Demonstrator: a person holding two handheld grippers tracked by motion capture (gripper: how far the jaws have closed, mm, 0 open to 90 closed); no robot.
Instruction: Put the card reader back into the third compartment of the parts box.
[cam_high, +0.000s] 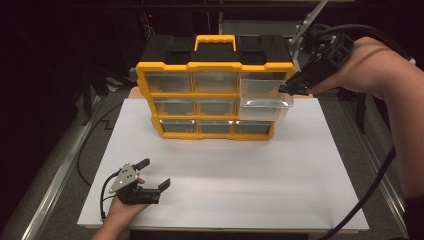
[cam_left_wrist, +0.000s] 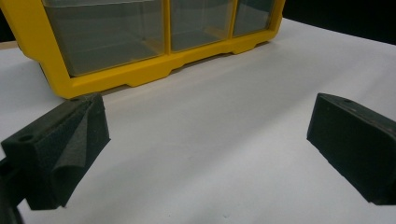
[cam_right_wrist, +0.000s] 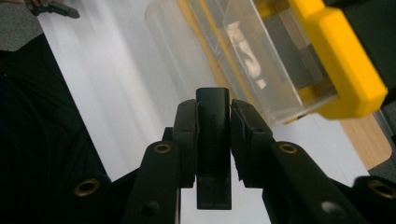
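Standing toward the far edge of the table (cam_high: 300, 165), a yellow-framed organizer (cam_high: 215, 100) with black top and clear drawers has its middle right drawer (cam_high: 265, 107) pulled out. Right gripper (cam_right_wrist: 213, 122), fingers clenched on a small black block (cam_right_wrist: 213, 140), hovers above that drawer. Left gripper (cam_high: 152, 175) rests near the front-left corner, fingers released.

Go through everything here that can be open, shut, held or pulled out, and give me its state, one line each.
Organizer cabinet: upright on the white board.
Middle right drawer: pulled out.
Top right drawer: looks slightly out.
Other drawers: pushed in.
Left hand-held gripper: open, empty, resting on the board.
Right hand-held gripper: shut on a small black block, above the pulled-out drawer.
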